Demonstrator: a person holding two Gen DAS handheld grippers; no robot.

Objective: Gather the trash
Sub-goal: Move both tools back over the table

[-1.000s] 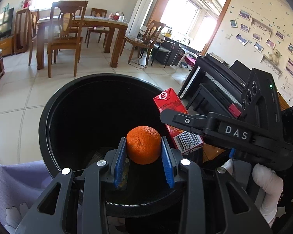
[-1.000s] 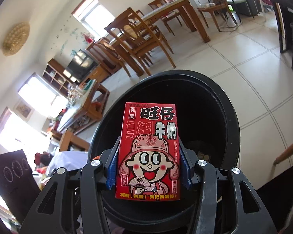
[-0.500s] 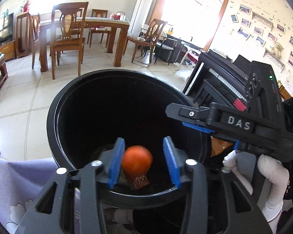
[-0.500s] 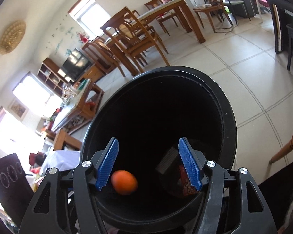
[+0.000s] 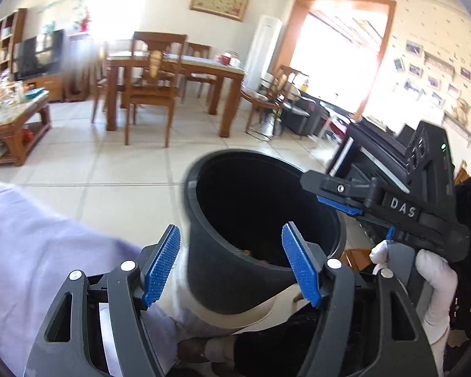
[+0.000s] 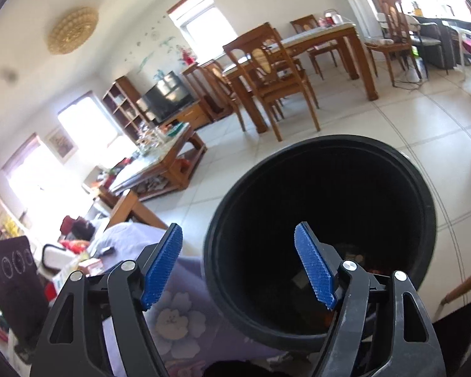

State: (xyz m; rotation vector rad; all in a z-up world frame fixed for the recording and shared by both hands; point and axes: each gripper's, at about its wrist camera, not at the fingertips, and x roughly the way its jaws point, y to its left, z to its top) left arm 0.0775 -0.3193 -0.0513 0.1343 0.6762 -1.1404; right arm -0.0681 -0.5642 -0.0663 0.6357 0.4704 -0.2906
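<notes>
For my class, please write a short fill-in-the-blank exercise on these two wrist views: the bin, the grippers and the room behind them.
1. The bin is ____ in colour.
2. The pads of the left gripper are ____ in colour.
3. Between the pads of the right gripper there is ____ held.
4. The cloth beside the bin has a ____ print.

Missing words: black; blue; nothing; flower

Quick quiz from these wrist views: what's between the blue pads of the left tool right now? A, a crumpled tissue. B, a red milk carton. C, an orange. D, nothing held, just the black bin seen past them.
D: the left tool has its jaws opening with nothing gripped between the blue pads; only the black bin shows beyond them.
</notes>
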